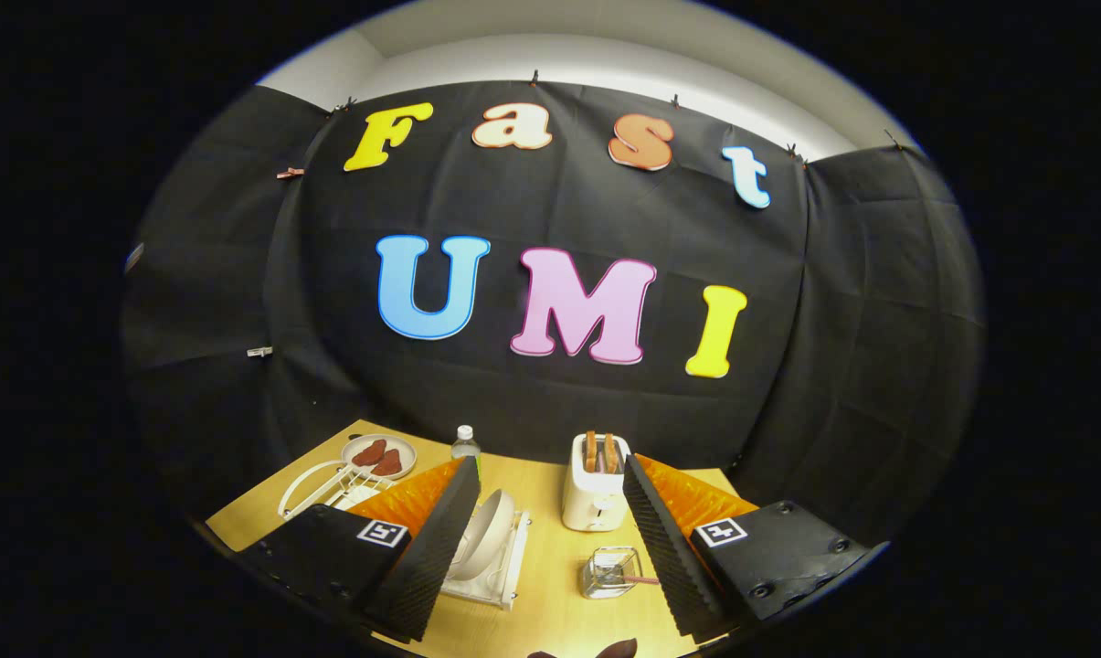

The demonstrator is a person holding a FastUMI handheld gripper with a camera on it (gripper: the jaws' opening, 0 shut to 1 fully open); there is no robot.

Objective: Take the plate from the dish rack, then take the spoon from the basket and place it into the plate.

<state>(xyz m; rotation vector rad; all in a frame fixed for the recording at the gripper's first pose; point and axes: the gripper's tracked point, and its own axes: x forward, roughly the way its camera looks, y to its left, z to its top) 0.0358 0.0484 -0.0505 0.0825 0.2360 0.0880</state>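
A pale plate (488, 534) stands on edge in a white dish rack (500, 574), just inside my left finger. A small clear basket (610, 572) with a pink-handled spoon (640, 579) poking out of it sits on the wooden table (550, 512), close to my right finger. My gripper (550, 557) is open and held well above the table, with nothing between its fingers. The left finger hides part of the rack and the plate's left edge.
A white toaster (594, 493) with two slices of bread stands beyond the basket. A water bottle (465, 444) is at the back. Left of it lies a grey plate (379, 455) with dark red pieces, beside a white wire rack (326, 487).
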